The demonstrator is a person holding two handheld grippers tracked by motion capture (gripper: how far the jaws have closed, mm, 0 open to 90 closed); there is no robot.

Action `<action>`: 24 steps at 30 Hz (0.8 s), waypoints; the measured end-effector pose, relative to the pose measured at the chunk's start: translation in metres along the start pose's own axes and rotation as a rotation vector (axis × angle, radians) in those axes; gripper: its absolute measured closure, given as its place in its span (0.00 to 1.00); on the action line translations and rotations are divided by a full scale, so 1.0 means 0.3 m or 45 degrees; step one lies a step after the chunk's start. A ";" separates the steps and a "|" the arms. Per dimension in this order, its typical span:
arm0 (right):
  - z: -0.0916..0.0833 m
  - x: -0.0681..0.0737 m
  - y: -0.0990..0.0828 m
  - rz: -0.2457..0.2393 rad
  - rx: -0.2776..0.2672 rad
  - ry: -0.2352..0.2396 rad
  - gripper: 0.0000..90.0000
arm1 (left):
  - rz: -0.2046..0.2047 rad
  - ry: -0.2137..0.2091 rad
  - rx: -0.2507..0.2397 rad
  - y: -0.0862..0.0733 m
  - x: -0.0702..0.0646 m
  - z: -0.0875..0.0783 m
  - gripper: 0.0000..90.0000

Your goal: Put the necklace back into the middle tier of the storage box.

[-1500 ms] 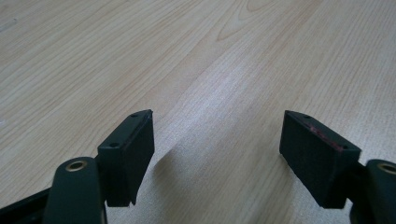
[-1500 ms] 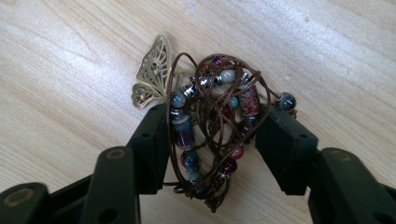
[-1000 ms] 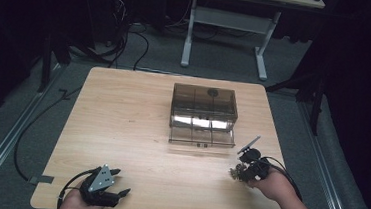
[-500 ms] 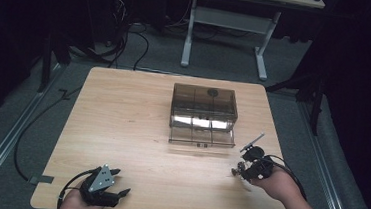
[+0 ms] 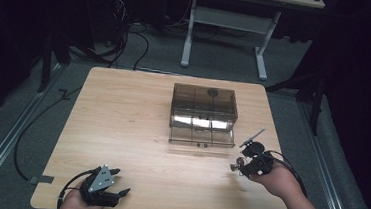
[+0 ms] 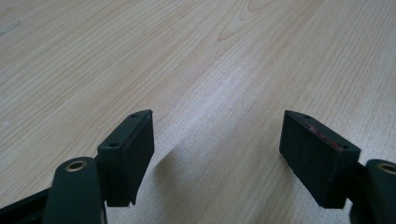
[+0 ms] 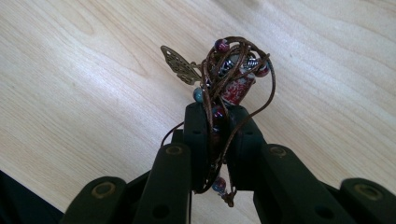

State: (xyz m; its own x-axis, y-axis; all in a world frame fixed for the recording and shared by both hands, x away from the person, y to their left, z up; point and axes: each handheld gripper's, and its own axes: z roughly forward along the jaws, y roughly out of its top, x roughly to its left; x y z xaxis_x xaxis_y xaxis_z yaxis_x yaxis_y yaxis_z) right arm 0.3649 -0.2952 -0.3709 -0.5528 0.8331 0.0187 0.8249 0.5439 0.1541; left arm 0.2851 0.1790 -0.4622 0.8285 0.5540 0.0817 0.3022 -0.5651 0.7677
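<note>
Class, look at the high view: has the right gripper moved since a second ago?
Yes. The right gripper, shut on a beaded cord, has lifted slightly, shifting right of the brown box's corner.

My left tool (image 5: pixel 100 190) is black, topped with a grey three-cornered plate, its cable looping left. My right tool (image 7: pixel 218 135) has black jaws with brass-ringed pivots. My forearms are bare.

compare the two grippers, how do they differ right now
The left gripper has its jaws spread wide with nothing between them; the right gripper is shut on a tangled bead necklace. In the high view the left gripper sits near the table's near left corner, while the right gripper is beside the smoky plastic box on the right. Both are black, two-jawed and hand-held.
</note>
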 end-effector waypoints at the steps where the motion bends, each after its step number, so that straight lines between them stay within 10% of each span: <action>1: -0.002 0.000 0.002 -0.002 -0.001 0.003 0.89 | 0.001 0.000 0.000 0.000 0.000 0.000 0.30; 24: -0.048 0.020 0.083 -0.026 -0.029 0.018 0.89 | -0.004 -0.005 -0.001 0.000 0.000 -0.001 0.30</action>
State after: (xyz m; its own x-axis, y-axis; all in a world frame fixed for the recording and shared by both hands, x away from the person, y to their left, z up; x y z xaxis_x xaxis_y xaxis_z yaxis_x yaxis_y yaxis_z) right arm 0.3804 -0.2780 -0.3528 -0.5716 0.8200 0.0291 0.8104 0.5586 0.1770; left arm 0.2849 0.1791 -0.4620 0.8294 0.5534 0.0769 0.3043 -0.5629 0.7685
